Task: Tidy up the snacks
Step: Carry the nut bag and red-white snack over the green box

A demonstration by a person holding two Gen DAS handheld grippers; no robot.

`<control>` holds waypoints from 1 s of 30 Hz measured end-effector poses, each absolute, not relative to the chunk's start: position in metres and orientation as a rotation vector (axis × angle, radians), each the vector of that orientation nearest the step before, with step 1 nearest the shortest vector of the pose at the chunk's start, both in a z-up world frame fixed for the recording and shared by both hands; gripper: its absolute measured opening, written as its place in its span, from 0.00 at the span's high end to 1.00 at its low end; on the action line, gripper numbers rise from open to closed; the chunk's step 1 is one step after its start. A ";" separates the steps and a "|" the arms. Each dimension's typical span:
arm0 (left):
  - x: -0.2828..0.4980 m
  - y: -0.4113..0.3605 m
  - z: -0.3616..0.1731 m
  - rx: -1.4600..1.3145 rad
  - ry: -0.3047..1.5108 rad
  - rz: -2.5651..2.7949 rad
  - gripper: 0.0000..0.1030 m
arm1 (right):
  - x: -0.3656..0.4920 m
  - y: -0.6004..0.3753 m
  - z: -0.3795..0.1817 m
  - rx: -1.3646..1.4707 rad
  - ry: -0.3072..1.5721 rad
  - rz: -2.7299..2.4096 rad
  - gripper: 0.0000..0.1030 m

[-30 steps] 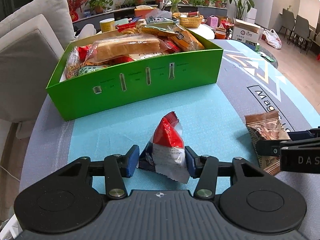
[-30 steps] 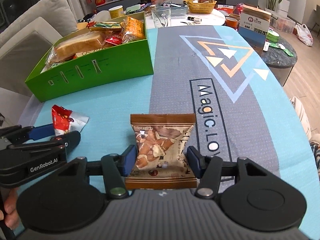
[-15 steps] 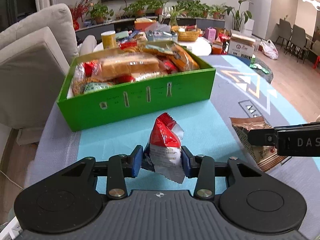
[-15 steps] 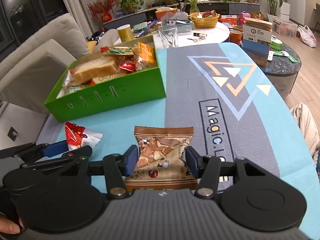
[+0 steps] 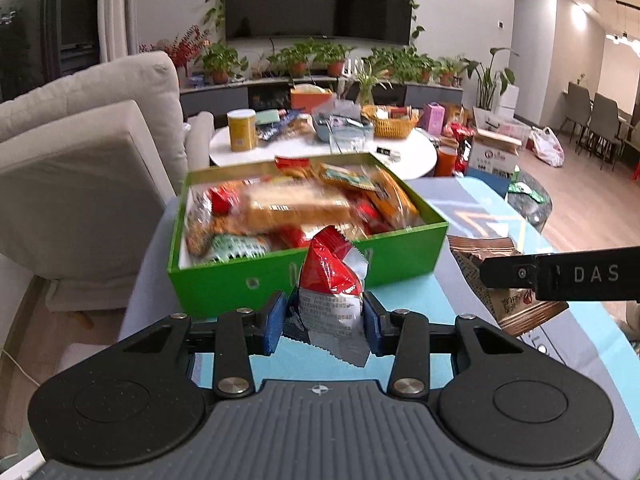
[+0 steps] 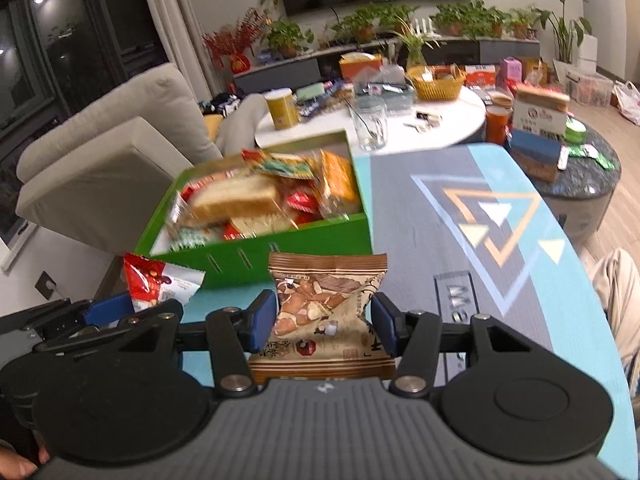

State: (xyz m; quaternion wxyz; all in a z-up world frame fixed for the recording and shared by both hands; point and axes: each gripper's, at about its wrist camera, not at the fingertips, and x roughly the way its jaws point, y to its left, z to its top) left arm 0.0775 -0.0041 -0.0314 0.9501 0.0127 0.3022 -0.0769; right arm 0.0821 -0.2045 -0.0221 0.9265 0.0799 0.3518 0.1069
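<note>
Two packets are sitting in my grippers, one in each. My left gripper (image 5: 325,320) is pinching a red-and-silver snack packet (image 5: 334,292), its blue pads (image 5: 273,322) pressing against the packet's lower sides while the red top is standing up between them. The jaws are drawn in about as far as they go on it, and the packet is hanging clear of the blue tablecloth (image 5: 416,296) below. My right gripper (image 6: 325,322) is gripping a brown nut packet (image 6: 326,312) across its width, with the jaws standing wide and the pads (image 6: 262,320) touching both side edges; the packet's brown bottom seam is lying against the grey gripper body.

Both grippers are sitting side by side: from the left camera I am seeing the right one's black finger crossing in from the right edge with the nut packet beneath it, and from the right camera I am seeing the left one at the lower left with the red packet poking out of it.

Ahead of both, a green box (image 5: 224,284) is resting on the tablecloth, already piled with snacks, among them a wrapped loaf of sliced bread (image 6: 234,198) and several orange and red packets, all somewhat blurred. Beyond the box a round white table (image 6: 452,120) is carrying a yellow canister (image 6: 282,109), a glass jar (image 6: 369,124) and a wicker basket (image 6: 436,82). A beige sofa (image 5: 80,160) is standing to the left of the box. A fingertip is showing at the lower left corner of the right camera's view.
</note>
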 end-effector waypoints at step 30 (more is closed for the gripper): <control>0.160 0.037 0.004 0.010 0.547 -0.061 0.63 | 0.169 -0.167 0.018 0.245 0.644 0.260 0.38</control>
